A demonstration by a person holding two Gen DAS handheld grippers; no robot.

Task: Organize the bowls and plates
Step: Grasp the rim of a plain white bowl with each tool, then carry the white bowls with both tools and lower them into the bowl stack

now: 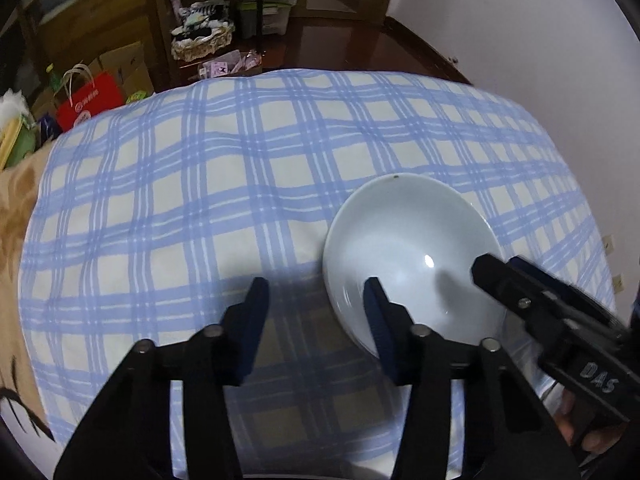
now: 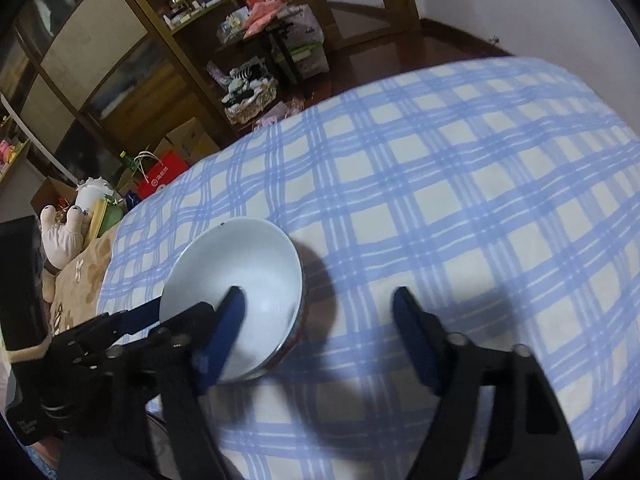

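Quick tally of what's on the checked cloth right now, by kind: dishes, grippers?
Bowls: 1, the white bowl on the blue checked cloth
Plates: 0 in view
Grippers: 2, the left gripper and the right gripper, both open, each with one finger over the bowl
Total: 3

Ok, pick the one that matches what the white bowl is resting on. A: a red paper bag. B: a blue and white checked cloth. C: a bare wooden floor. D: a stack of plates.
B: the white bowl sits directly on the blue and white checked cloth, with the same plaid pattern visible all around it in the right wrist view too.
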